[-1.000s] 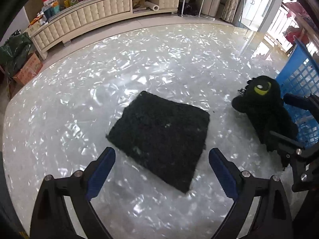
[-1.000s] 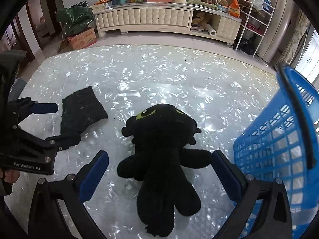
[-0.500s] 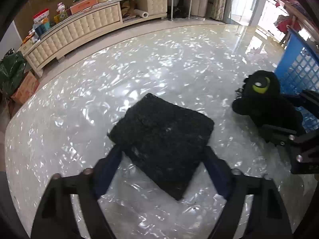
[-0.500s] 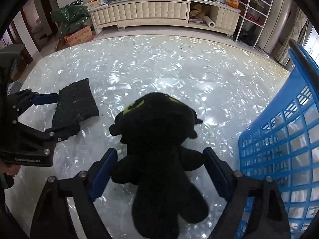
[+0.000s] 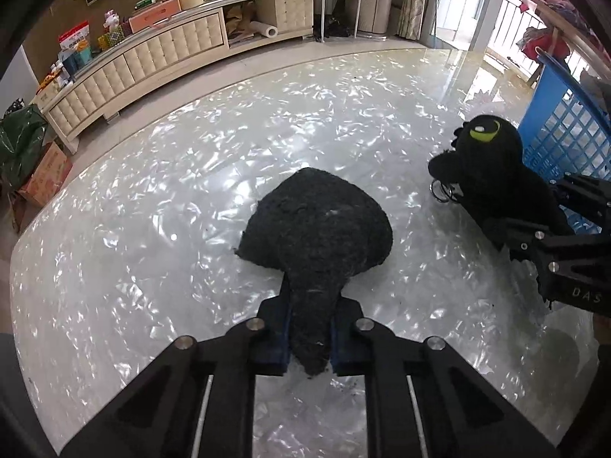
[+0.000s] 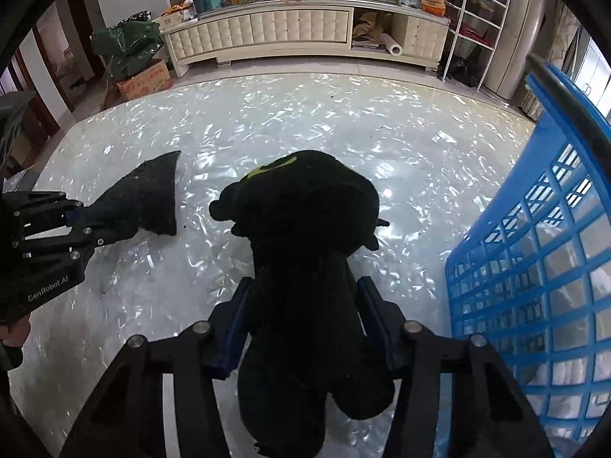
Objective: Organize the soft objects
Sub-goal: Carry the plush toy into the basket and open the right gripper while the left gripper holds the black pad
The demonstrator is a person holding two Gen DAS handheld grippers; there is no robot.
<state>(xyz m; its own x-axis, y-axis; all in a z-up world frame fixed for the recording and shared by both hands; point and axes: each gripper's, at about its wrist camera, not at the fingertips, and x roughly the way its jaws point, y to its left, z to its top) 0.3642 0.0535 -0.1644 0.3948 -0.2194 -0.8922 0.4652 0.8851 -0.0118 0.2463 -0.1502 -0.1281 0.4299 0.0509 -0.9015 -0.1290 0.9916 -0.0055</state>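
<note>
Left gripper (image 5: pixel 308 337) pinches the near end of a dark fuzzy cloth (image 5: pixel 319 225), whose fanned far part lies on the glossy pearl-patterned surface (image 5: pixel 160 206) near its middle. Right gripper (image 6: pixel 301 324) is clamped around the body of a black plush dragon toy (image 6: pixel 301 236) with yellow-green eyes, which sits toward the surface's right edge, just beside a blue plastic laundry basket (image 6: pixel 534 229). Through the basket's lattice wall something pale and white shows inside, but what it is cannot be told.
</note>
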